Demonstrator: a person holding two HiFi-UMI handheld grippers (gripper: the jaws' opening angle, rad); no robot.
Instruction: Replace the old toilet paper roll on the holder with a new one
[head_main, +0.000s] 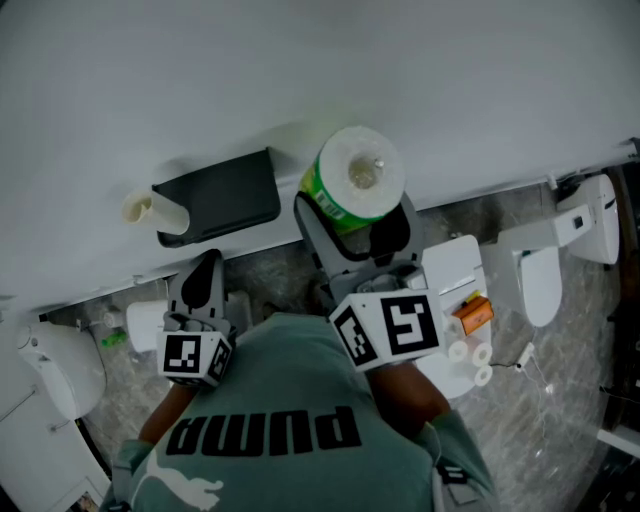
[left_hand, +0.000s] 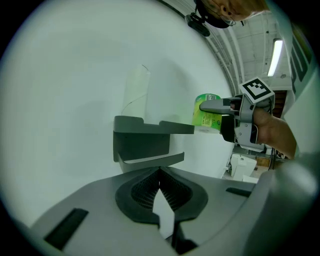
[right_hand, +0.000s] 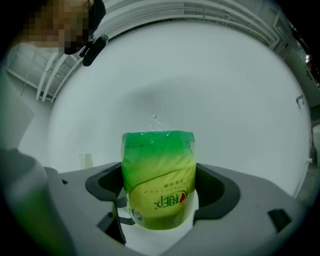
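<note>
Beside the holder (head_main: 225, 200), grips wrapped new roll (head_main: 360, 170) in right gripper (head_main: 352, 225); left gripper (head_main: 207, 272) closed, empty; old tube (head_main: 150, 208) apparently unremoved.

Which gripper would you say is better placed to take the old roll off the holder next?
Left. The left gripper is shut on nothing and sits close to the holder, near the old roll at its end; the right gripper is busy clamping the wrapped new roll.

A white wall (head_main: 300, 70) is seen across the upper frame. At right, a white toilet (head_main: 540, 285) is set on the grey marbled floor (head_main: 570, 400). An orange object (head_main: 474, 313) is laid on a white surface (head_main: 450, 265) beside it.
</note>
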